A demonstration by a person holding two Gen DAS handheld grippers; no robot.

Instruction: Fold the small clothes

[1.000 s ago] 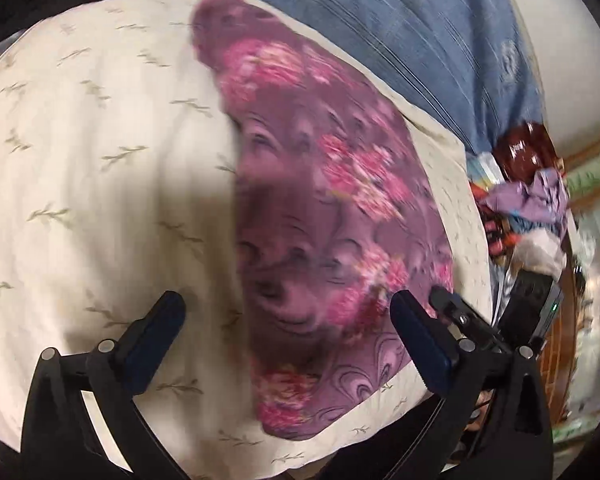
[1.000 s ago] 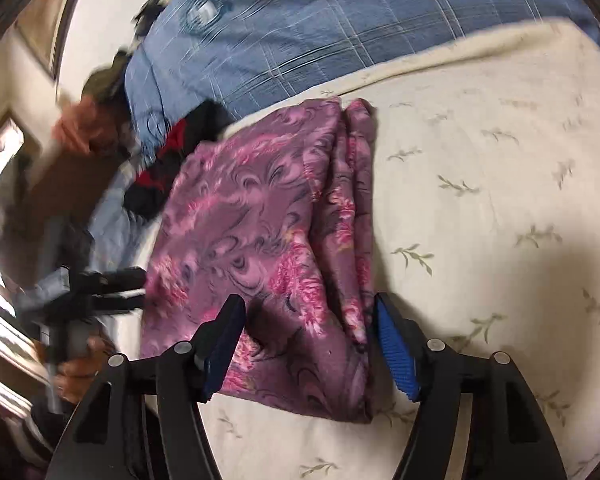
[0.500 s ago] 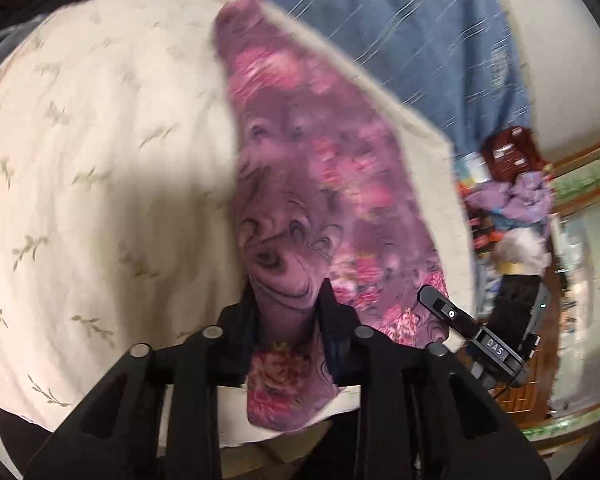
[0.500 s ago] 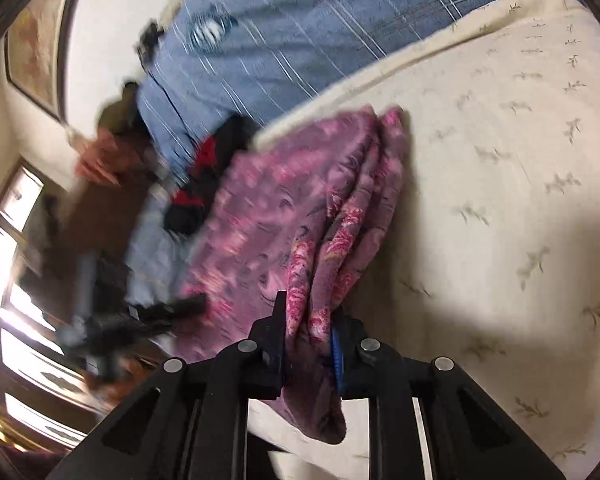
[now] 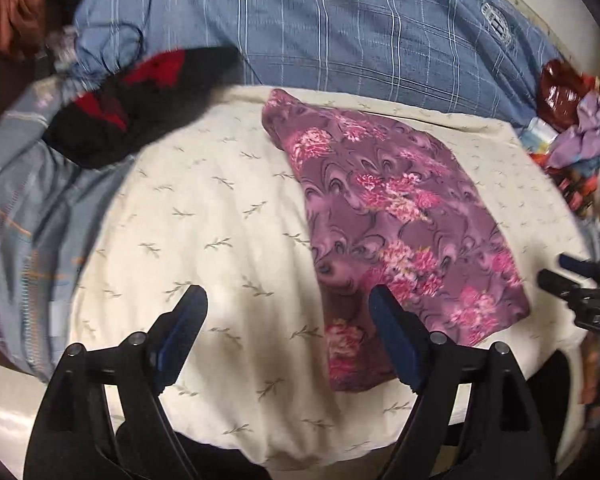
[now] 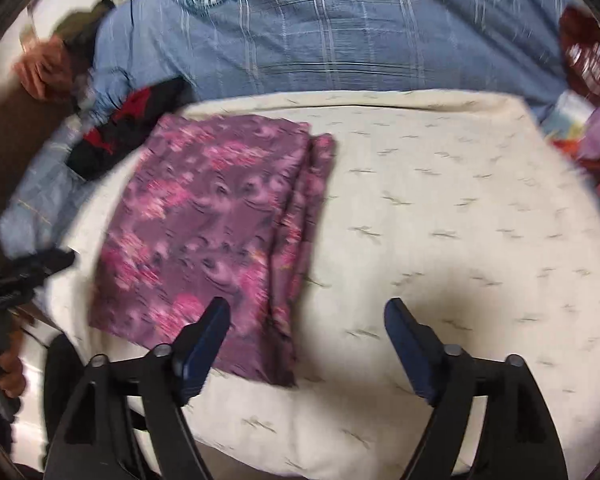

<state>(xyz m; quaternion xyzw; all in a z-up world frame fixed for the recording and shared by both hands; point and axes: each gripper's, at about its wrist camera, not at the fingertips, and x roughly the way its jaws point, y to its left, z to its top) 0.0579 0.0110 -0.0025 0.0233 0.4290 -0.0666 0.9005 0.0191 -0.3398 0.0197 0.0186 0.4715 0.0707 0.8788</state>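
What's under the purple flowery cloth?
The purple flowery cloth lies folded on a cream cushion with a leaf print. Whatever is between its folded layers is hidden.

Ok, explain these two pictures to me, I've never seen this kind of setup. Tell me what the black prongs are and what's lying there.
The black prongs are two hand-held grippers carried by a person, no robot arm. Each picture comes from a camera on one gripper, looking along its fingers. The left gripper and the right gripper hold nothing; their jaws are opening. A folded purple floral cloth lies on a cream leaf-print cushion. Behind sits blue checked bedding, with a black and red garment at its left.
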